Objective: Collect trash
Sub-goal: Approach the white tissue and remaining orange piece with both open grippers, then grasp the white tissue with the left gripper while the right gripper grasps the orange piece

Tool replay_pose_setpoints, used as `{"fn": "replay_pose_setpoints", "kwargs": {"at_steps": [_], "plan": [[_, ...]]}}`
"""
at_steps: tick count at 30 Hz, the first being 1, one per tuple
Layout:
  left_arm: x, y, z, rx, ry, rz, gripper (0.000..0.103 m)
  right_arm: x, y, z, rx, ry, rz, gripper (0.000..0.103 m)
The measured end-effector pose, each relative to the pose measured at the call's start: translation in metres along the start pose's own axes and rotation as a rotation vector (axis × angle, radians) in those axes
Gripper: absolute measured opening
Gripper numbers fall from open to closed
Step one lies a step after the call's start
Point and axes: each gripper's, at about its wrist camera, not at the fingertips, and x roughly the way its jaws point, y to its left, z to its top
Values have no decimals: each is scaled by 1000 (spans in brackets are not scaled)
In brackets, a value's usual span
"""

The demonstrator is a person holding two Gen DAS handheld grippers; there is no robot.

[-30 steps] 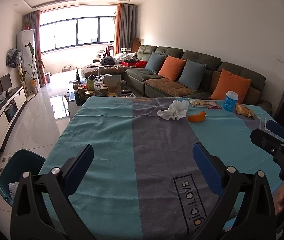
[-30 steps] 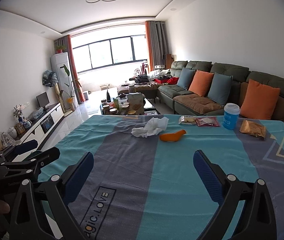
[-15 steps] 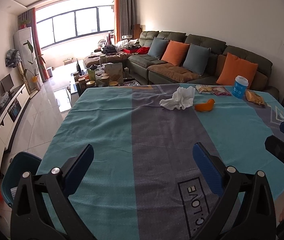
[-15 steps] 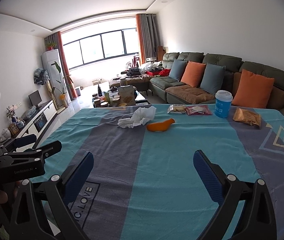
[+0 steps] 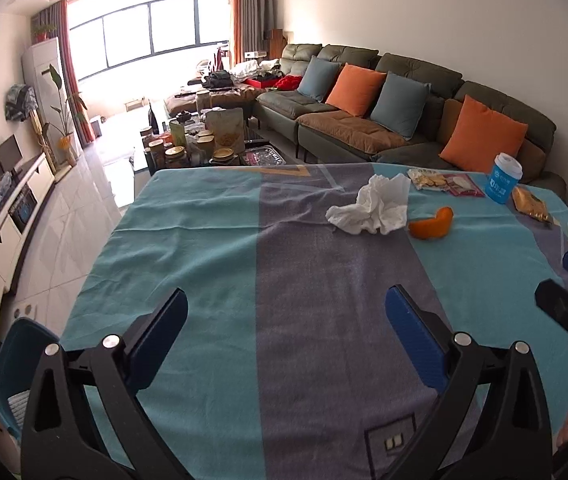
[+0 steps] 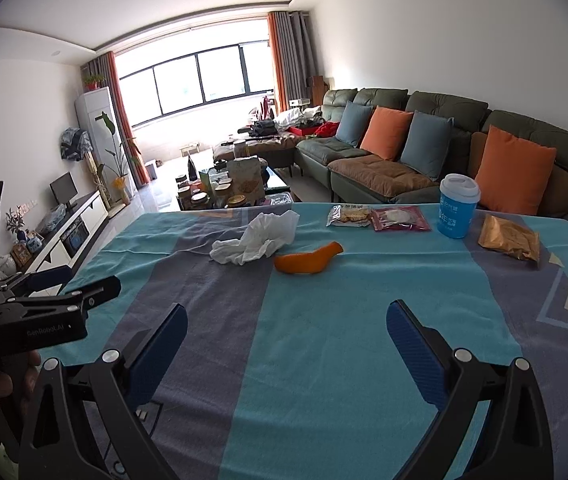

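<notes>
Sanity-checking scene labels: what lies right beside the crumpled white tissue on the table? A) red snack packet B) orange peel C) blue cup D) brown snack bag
B: the orange peel lies just right of the crumpled white tissue, while the blue cup and the snack packets sit further back along the far edge of the table.

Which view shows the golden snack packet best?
The right wrist view: the golden snack packet lies whole and clear beside the blue cup. In the left wrist view it is small and squeezed at the edge.
</notes>
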Motion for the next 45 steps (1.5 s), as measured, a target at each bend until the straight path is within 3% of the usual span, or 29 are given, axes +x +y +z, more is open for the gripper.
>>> {"fn": "replay_pose_setpoints", "kwargs": {"at_steps": [3,20,26,35,37,38,42,44,45], "plan": [[21,1,14,-19,35,-23,97,16,-5,8,8,22,-2,96],[132,-52,74,101,121,-67,97,128,-28,43,10,177,11,96],[165,-60,83,107,148,-91,97,150,-46,46,91,216,40,85],[188,-74,87,112,164,-168,92,169,-50,44,140,268,114,58],[195,-77,87,117,183,-186,85,169,-51,43,153,270,135,54],[198,-79,86,121,197,-196,75,170,-52,42,159,272,147,50],[200,-83,83,130,179,-193,55,169,-54,40,176,274,199,25],[202,-83,82,129,180,-199,26,167,-53,40,180,268,207,12],[201,-82,82,126,179,-204,20,166,-52,40,181,265,204,12]]}}
